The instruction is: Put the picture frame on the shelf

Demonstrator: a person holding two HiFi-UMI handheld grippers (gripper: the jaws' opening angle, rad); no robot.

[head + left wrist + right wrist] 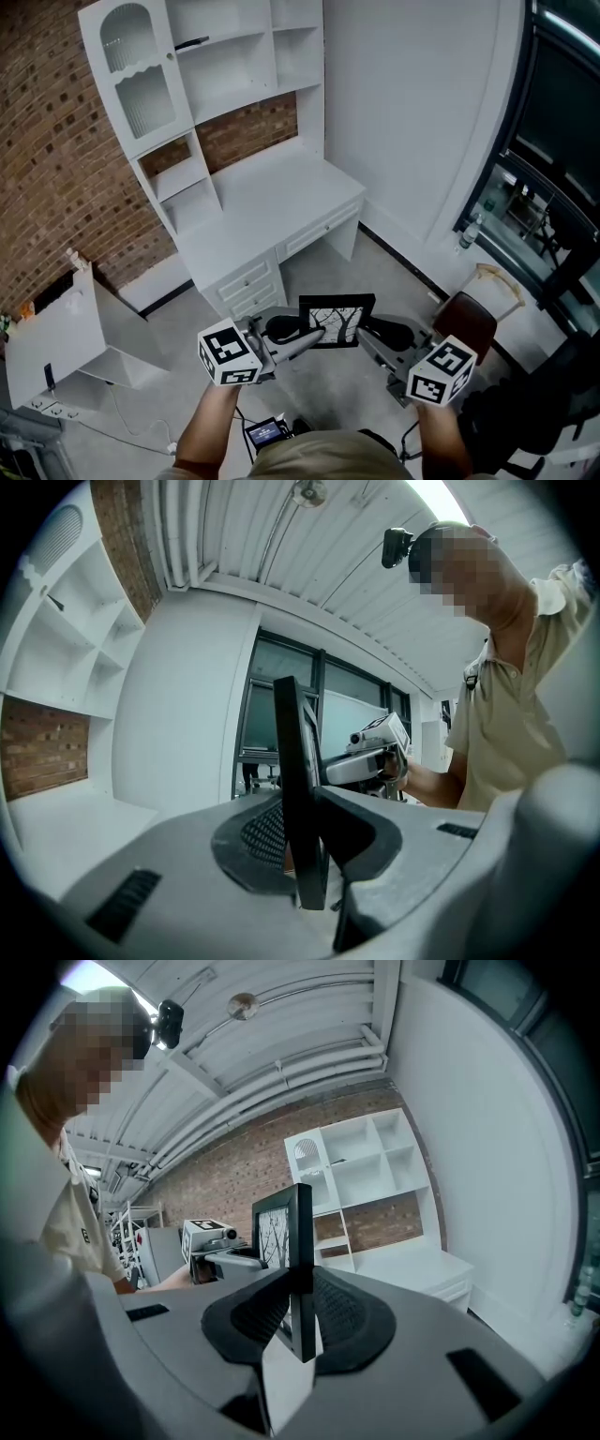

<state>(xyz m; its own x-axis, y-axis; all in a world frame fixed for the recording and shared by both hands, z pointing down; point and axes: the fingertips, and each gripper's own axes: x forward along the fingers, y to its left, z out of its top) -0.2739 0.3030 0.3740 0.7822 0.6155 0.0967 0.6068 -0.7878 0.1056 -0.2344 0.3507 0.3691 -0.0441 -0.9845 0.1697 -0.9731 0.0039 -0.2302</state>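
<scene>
A black picture frame [336,322] with a tree drawing hangs upright in the air in front of me, held from both sides. My left gripper [314,335] is shut on its left edge and my right gripper [366,333] on its right edge. In the left gripper view the frame [298,789] stands edge-on, pinched between the dark pads. The right gripper view shows the frame [289,1241] clamped the same way, its picture side facing left. The white shelf unit [234,56] with open compartments stands over a white desk [272,197] ahead, against the brick wall.
A low white cabinet [56,337] stands at the left by the brick wall. A brown chair [469,319] is at the right, near dark windows [553,169]. A bottle [466,232] stands on the floor by the window. Grey floor lies between me and the desk.
</scene>
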